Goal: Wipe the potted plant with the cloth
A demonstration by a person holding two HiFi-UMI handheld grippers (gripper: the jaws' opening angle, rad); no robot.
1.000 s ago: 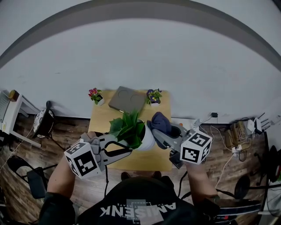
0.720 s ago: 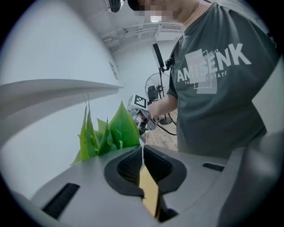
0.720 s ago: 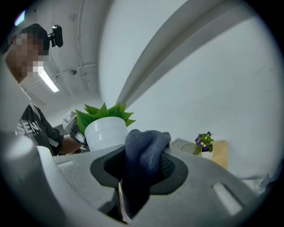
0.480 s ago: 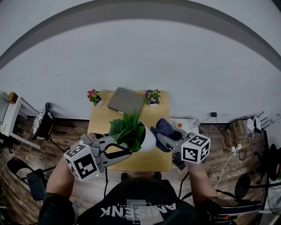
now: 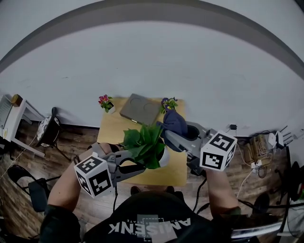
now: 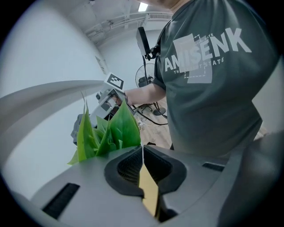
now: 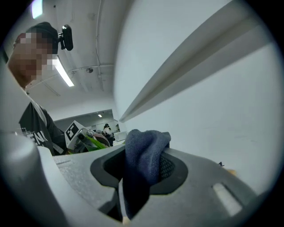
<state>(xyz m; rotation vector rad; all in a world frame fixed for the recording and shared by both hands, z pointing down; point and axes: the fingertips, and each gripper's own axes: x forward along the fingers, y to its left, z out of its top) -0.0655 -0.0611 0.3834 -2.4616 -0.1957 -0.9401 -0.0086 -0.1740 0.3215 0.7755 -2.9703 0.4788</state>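
The left tongs (image 6: 142,153) were shut on the rim of the potted plant (image 5: 146,144) over the bench (image 5: 114,133), the right tongs (image 7: 143,175) squeezed the cloth (image 5: 175,122) by its leaves, and a hard wipe could knock the pot loose.

White wall (image 5: 152,71), a grey band (image 5: 152,7) arching across it high up. Dark wood-plank floor (image 5: 71,140). Small light-wood tabletop (image 5: 111,133), far edge against the wall. Chair (image 5: 47,130) off its left edge, tangled cables (image 5: 251,156) off its right. Ceiling strip light (image 7: 64,75) lit.
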